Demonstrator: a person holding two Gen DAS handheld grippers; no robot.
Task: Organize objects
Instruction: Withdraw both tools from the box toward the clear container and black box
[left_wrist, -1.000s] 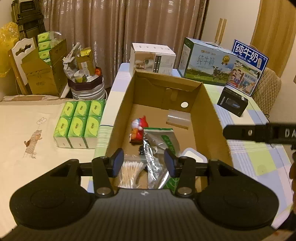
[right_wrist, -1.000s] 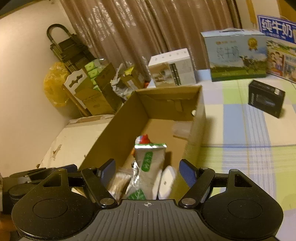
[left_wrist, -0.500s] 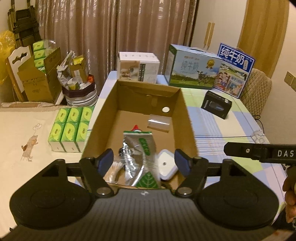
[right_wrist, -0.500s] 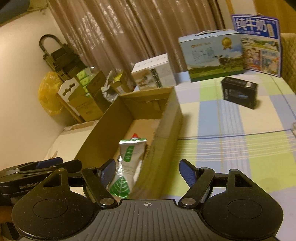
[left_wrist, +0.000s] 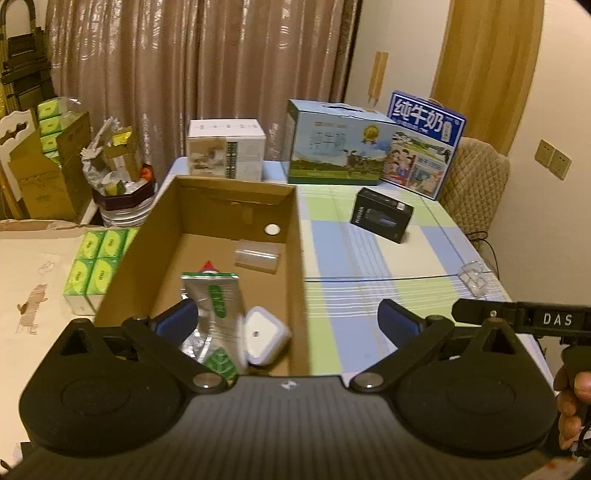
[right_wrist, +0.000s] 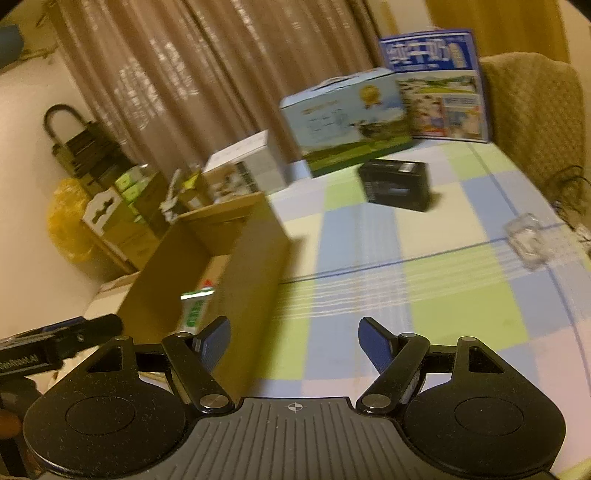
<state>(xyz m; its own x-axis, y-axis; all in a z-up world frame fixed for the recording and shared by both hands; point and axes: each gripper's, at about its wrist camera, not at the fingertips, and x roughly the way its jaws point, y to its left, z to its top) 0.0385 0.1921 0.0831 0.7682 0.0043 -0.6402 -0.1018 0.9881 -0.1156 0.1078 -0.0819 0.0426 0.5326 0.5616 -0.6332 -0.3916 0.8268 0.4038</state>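
An open cardboard box (left_wrist: 295, 236) stands on the checked tablecloth (left_wrist: 354, 266); it also shows in the right wrist view (right_wrist: 251, 266). Inside lie a silver and green pouch (left_wrist: 216, 306), a white square case (left_wrist: 264, 332), a red figure (left_wrist: 208, 266) and a clear plastic piece (left_wrist: 256, 256). My left gripper (left_wrist: 288, 321) is open and empty above the box's near right corner. My right gripper (right_wrist: 293, 341) is open and empty over the tablecloth, right of the box. A black box (left_wrist: 382, 218), also in the right wrist view (right_wrist: 399, 186), and a small clear plastic case (right_wrist: 528, 243) lie on the table.
Two milk cartons (left_wrist: 340, 147) (left_wrist: 424, 144) and a white box (left_wrist: 225, 149) stand at the table's far edge. Green tissue packs (left_wrist: 94, 266) lie left of the cardboard box. A padded chair (left_wrist: 476, 177) stands at the far right. Curtains hang behind.
Both grippers pulled back from the box and swung right. The left gripper opened wider. The pouch now lies in the box, free of both grippers.
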